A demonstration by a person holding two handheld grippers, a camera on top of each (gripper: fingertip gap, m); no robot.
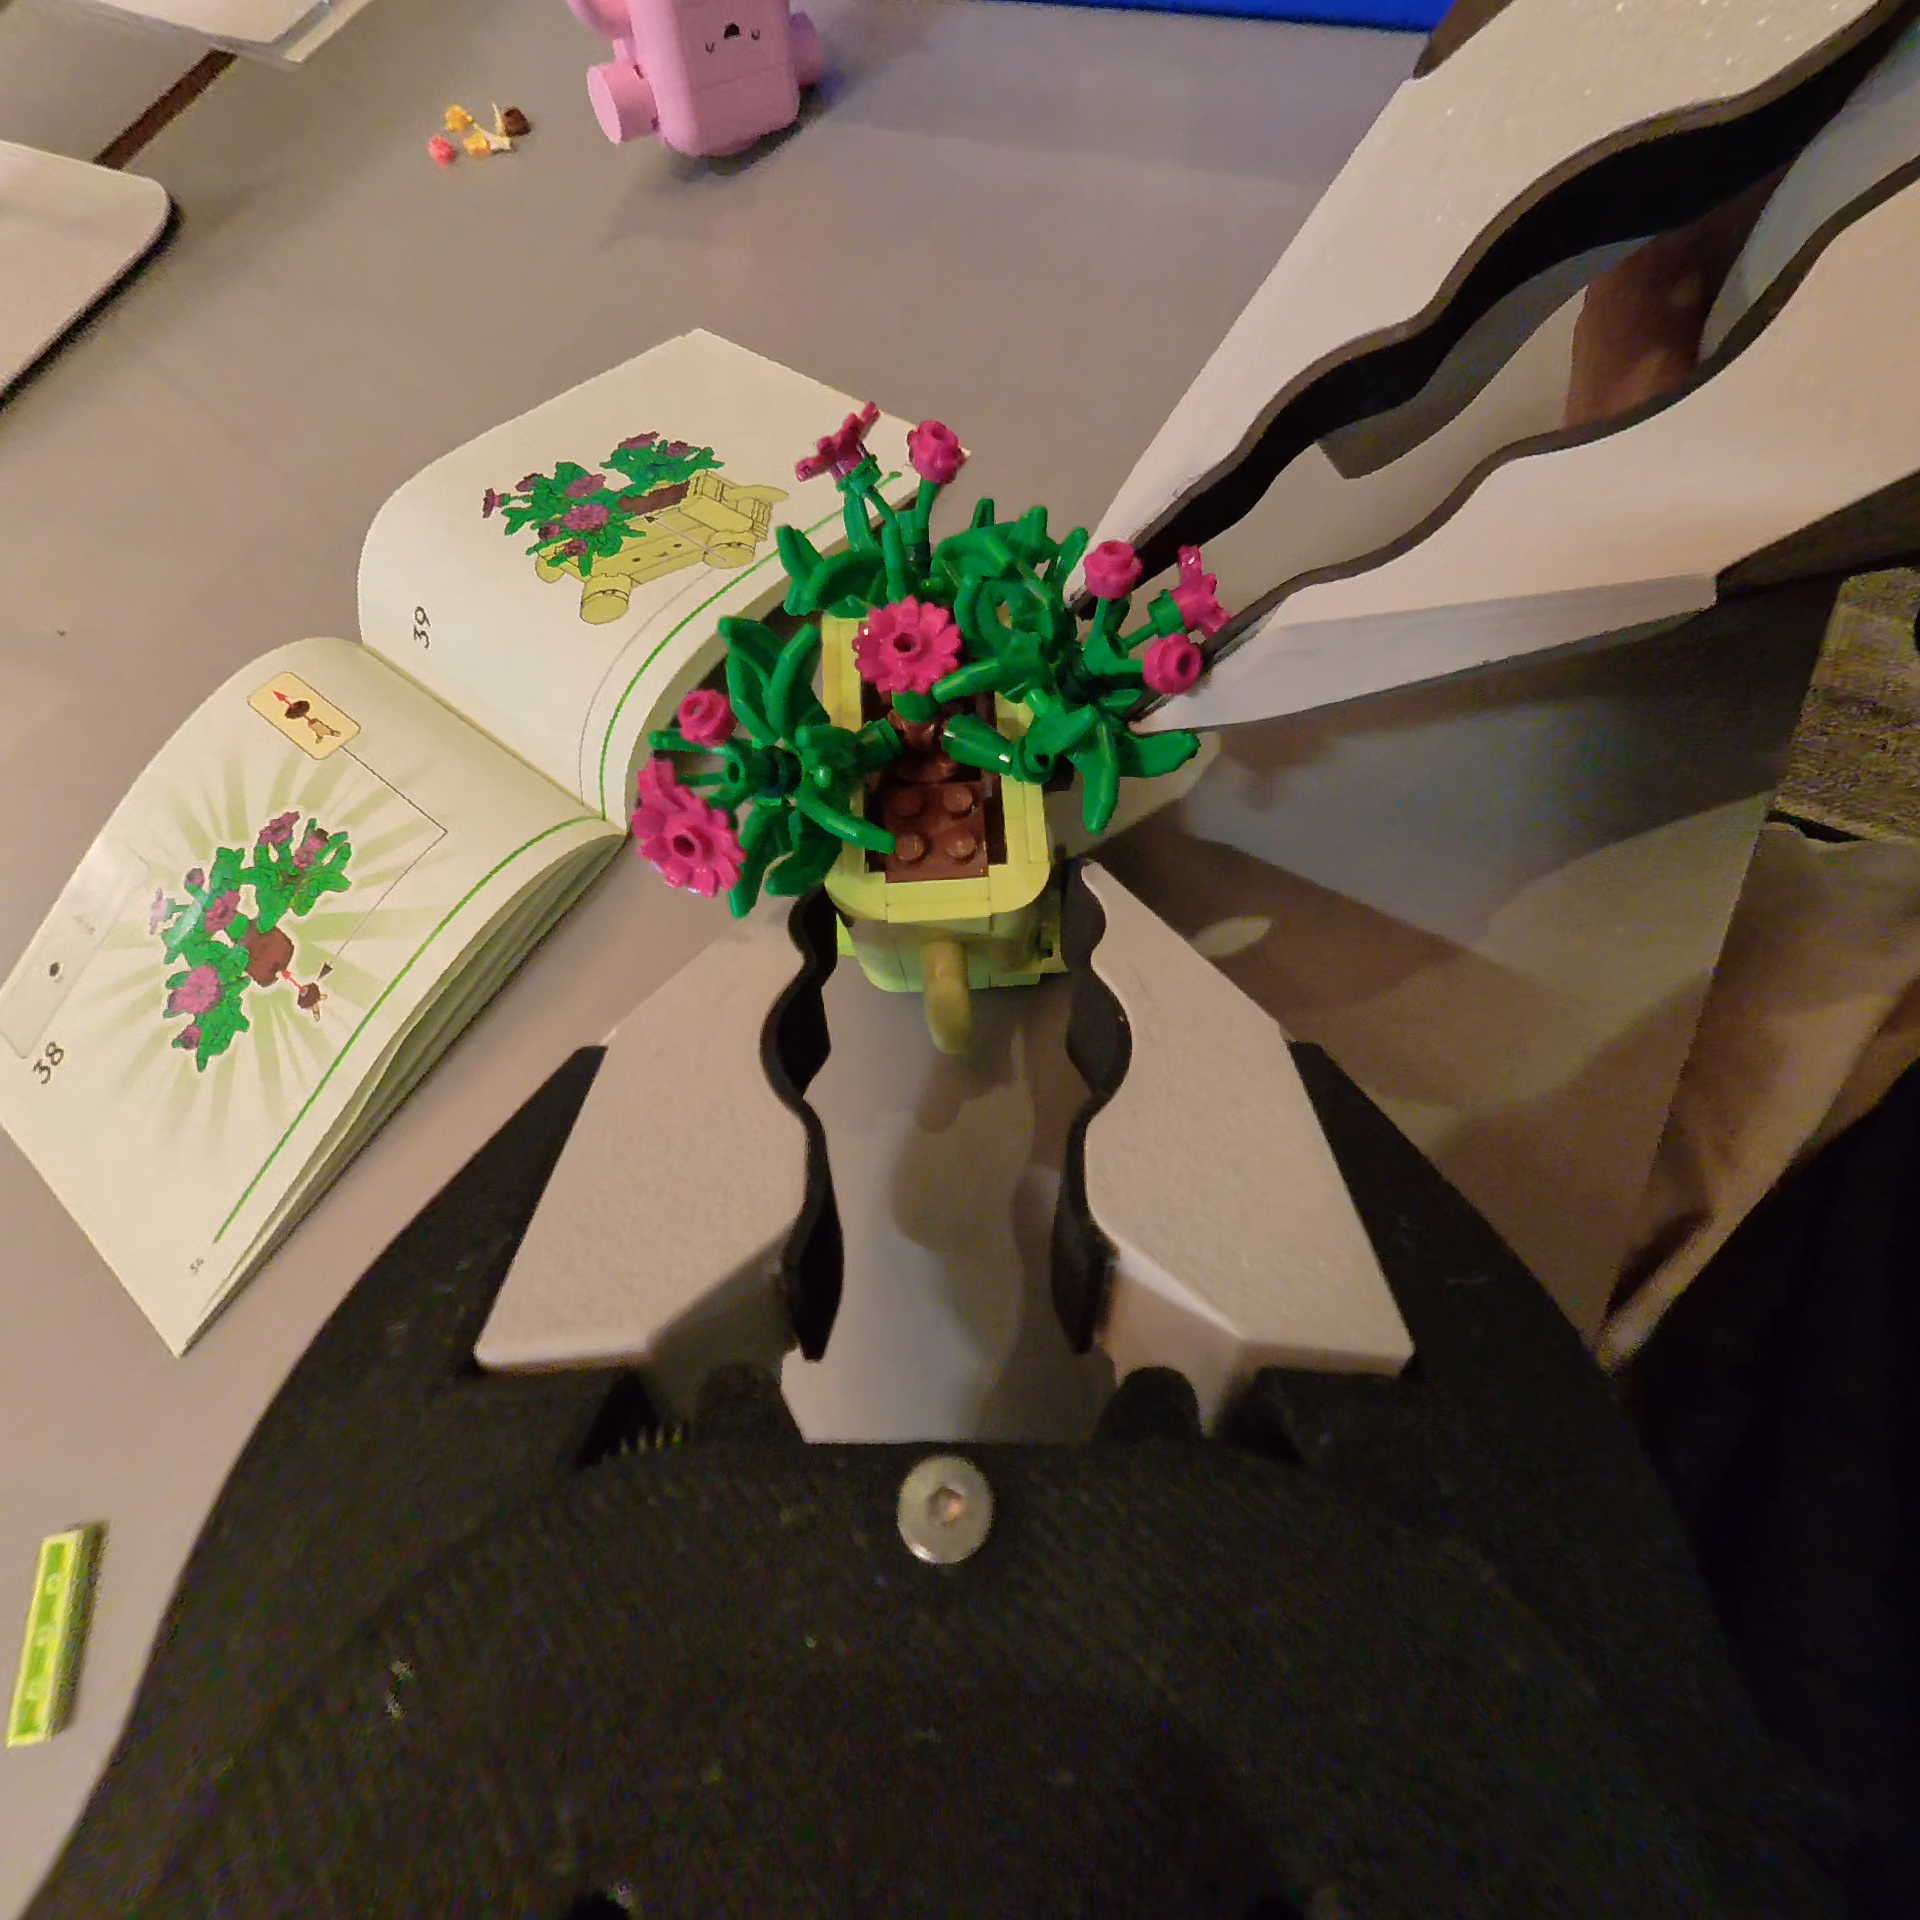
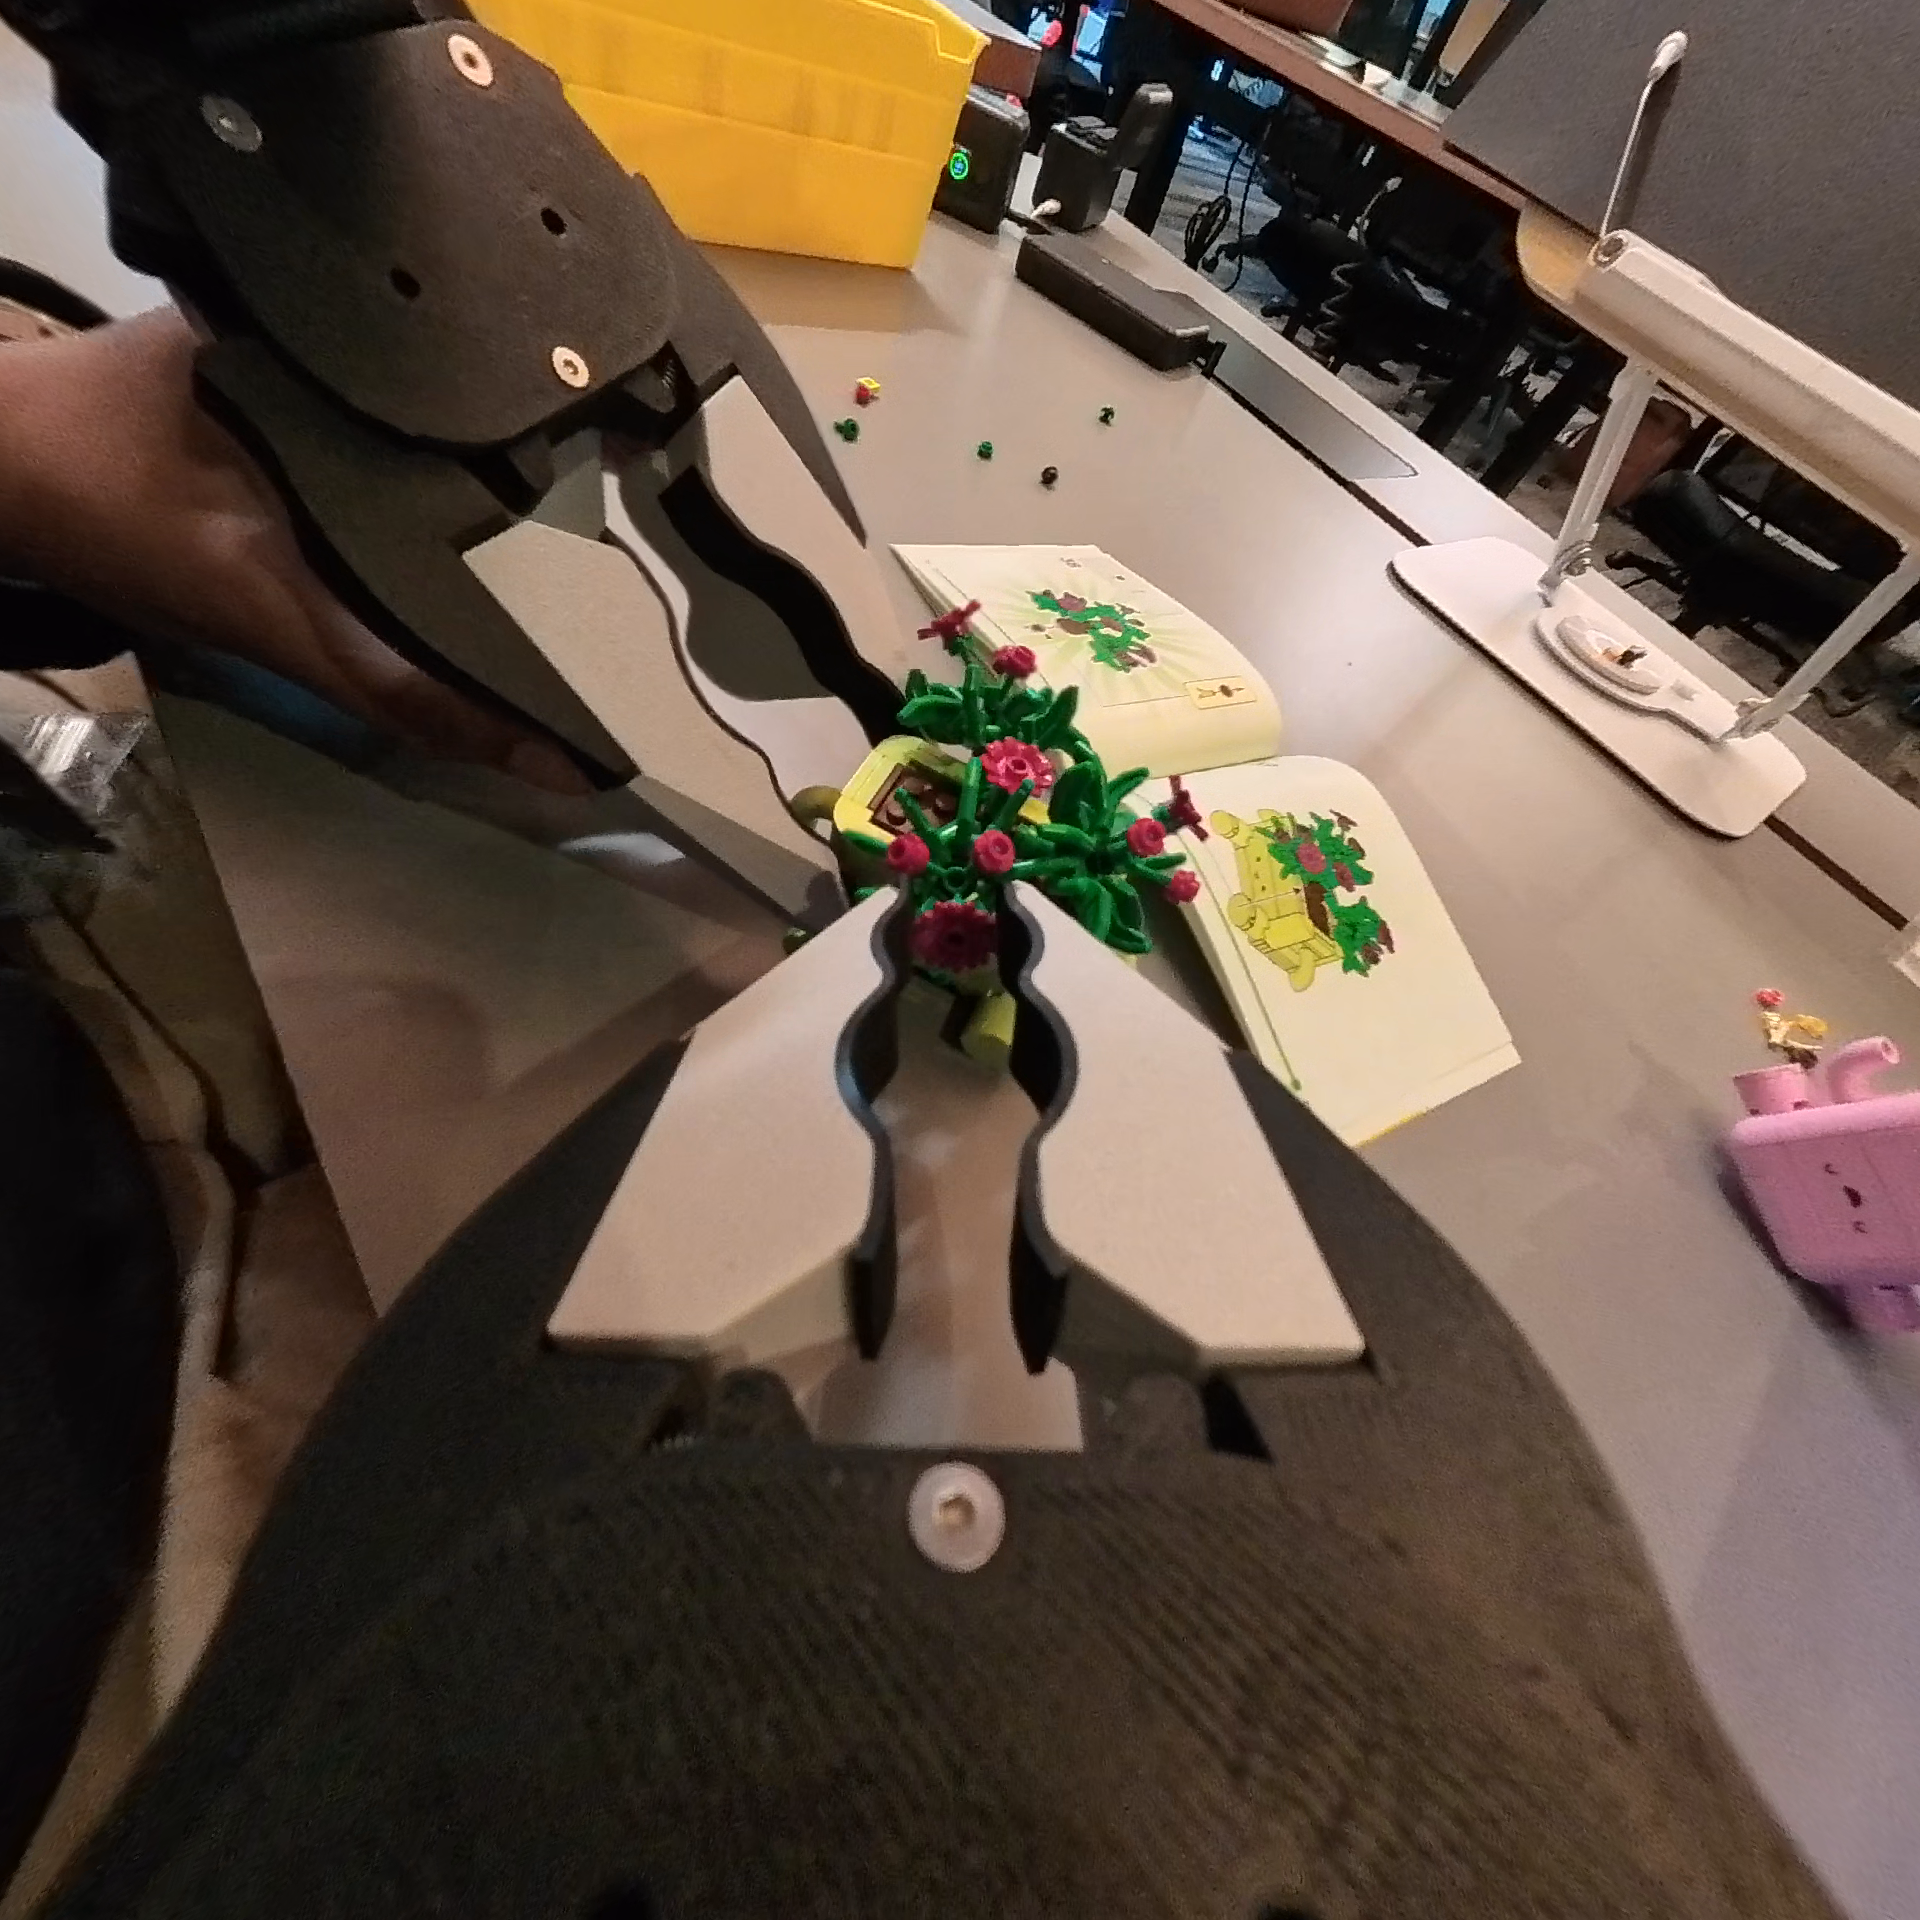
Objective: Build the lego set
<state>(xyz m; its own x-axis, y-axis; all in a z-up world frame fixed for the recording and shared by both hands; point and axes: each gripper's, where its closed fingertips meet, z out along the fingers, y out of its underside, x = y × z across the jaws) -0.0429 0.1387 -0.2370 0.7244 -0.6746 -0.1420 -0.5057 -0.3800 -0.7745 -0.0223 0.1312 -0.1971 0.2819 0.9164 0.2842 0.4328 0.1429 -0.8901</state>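
A lime-green lego planter (image 1: 920, 899) with brown studs inside carries green leaves and magenta flowers (image 1: 906, 644). My left gripper (image 1: 945, 909) is shut on the planter, one finger on each side, and holds it over the grey table. My right gripper (image 1: 1153, 644) comes in from the upper right and is shut on a flower sprig (image 1: 1174, 665) at the plant's right edge. In the right wrist view my right gripper (image 2: 956, 904) closes around a magenta flower (image 2: 951, 935), and the left gripper (image 2: 847, 800) holds the planter (image 2: 883, 774) from the left.
An open instruction booklet (image 1: 416, 831) lies just left of the planter; it also shows in the right wrist view (image 2: 1299, 883). A pink lego figure (image 1: 707, 73), small loose pieces (image 1: 478, 130) and a lime plate (image 1: 52, 1631) lie around. Yellow bins (image 2: 769, 114) and a desk lamp (image 2: 1610, 665) stand farther back. The left gripper's tips are roughly 5 cm from the right gripper's.
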